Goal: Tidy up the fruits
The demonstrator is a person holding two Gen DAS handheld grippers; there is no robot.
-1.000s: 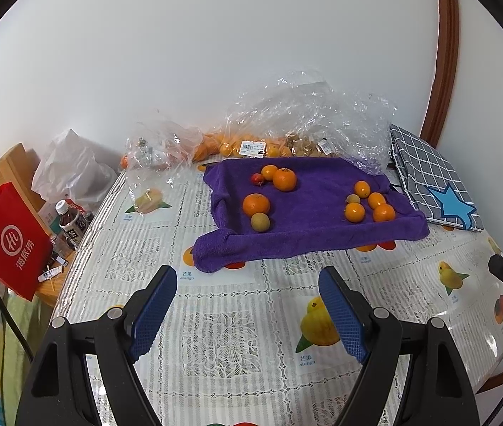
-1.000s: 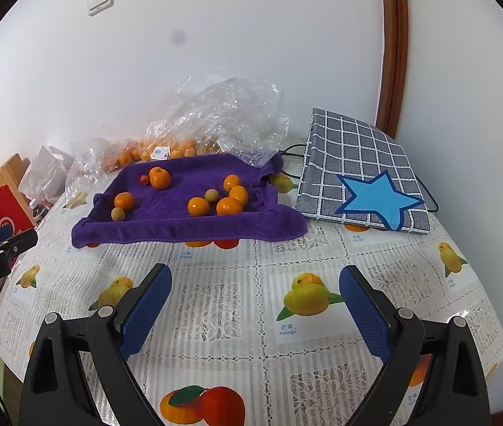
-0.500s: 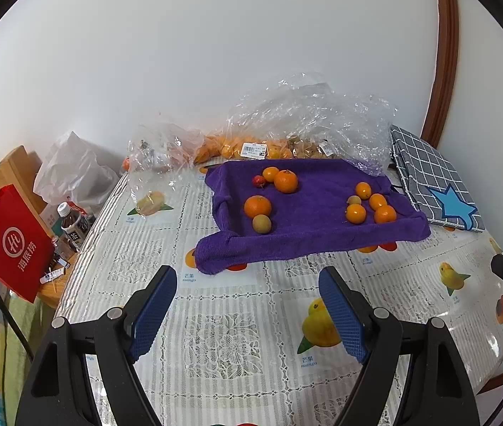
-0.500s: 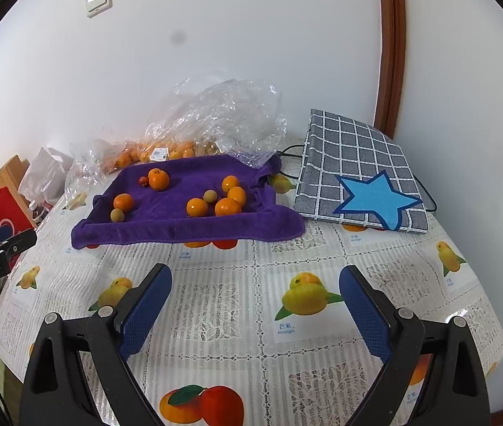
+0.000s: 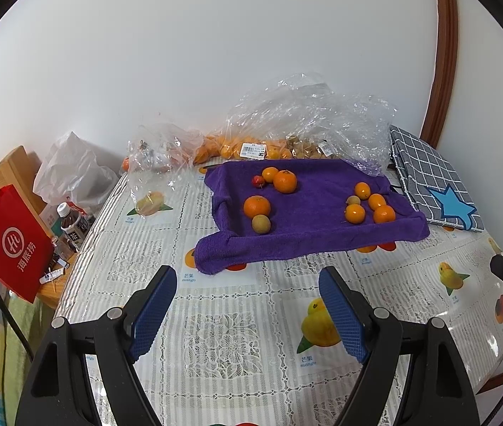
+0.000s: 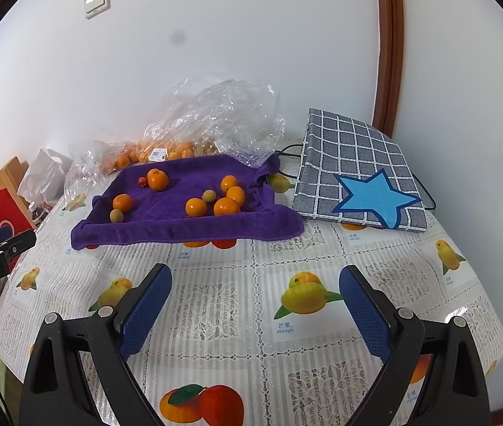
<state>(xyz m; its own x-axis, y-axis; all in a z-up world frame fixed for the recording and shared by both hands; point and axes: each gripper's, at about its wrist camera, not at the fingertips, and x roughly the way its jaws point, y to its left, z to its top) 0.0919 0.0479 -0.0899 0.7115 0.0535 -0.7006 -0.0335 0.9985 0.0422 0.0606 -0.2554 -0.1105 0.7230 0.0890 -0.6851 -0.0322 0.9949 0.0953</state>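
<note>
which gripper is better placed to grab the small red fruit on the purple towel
Probably left. The small red fruit sits in the towel's far-left cluster, nearly straight ahead of the open left gripper; for the open right gripper it lies far left.

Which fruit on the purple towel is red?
The tiny red fruit at the purple towel's far left, touching an orange; every other fruit there is orange or tan.

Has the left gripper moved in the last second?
Yes, slightly. The left gripper has backed away: the purple towel sits a little higher and smaller in its view.
</note>
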